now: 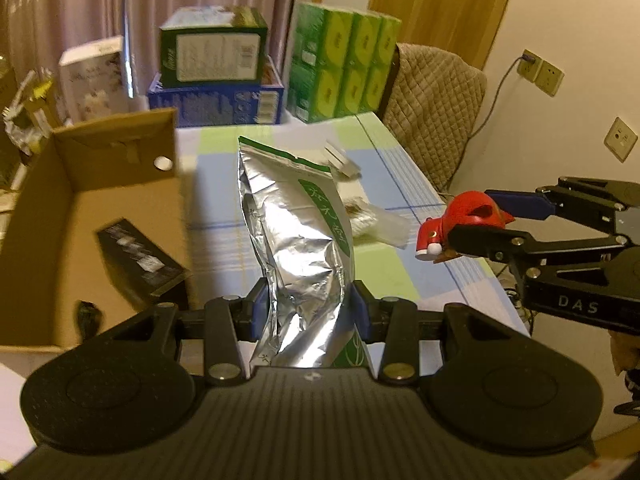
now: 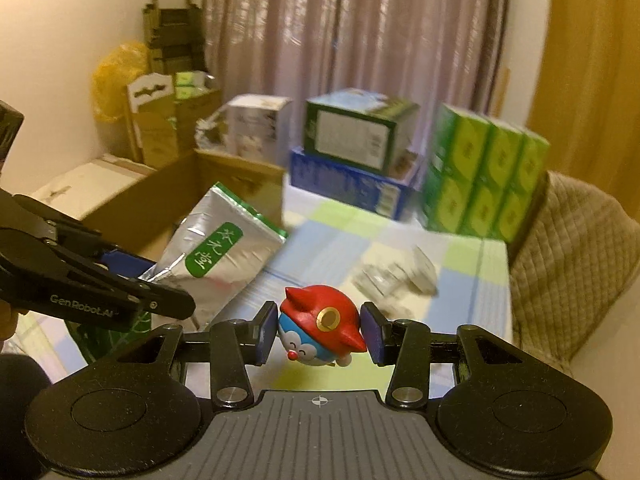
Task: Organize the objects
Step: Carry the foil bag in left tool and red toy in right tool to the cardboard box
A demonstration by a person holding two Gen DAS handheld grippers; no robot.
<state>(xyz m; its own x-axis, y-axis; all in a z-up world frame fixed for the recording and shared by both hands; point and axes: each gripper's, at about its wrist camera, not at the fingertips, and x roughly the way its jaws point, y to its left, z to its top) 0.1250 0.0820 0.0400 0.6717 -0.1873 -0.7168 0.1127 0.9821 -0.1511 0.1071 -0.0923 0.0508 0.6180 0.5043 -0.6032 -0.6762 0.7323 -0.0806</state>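
desk (image 1: 384, 148): pastel checked cloth, pleated curtain (image 2: 360, 40) beyond. left tool (image 1: 308, 312) clamped on crinkled foil pouch (image 1: 296, 240); right tool (image 2: 320, 332) clamped on glossy round figurine (image 2: 320, 328).

Left gripper (image 1: 308, 312) clamped on pouch (image 1: 298, 232), right gripper (image 2: 322, 332) clamped on figurine (image 2: 320, 326)

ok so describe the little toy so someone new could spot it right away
Start at the checked tablecloth in front of the stacked boxes. Above its near edge, the right gripper pinches a small figurine. It is the only toy: a blue-and-white smiling face with a red nose under a horned red helmet, unlike the silver foil pouch beside it.
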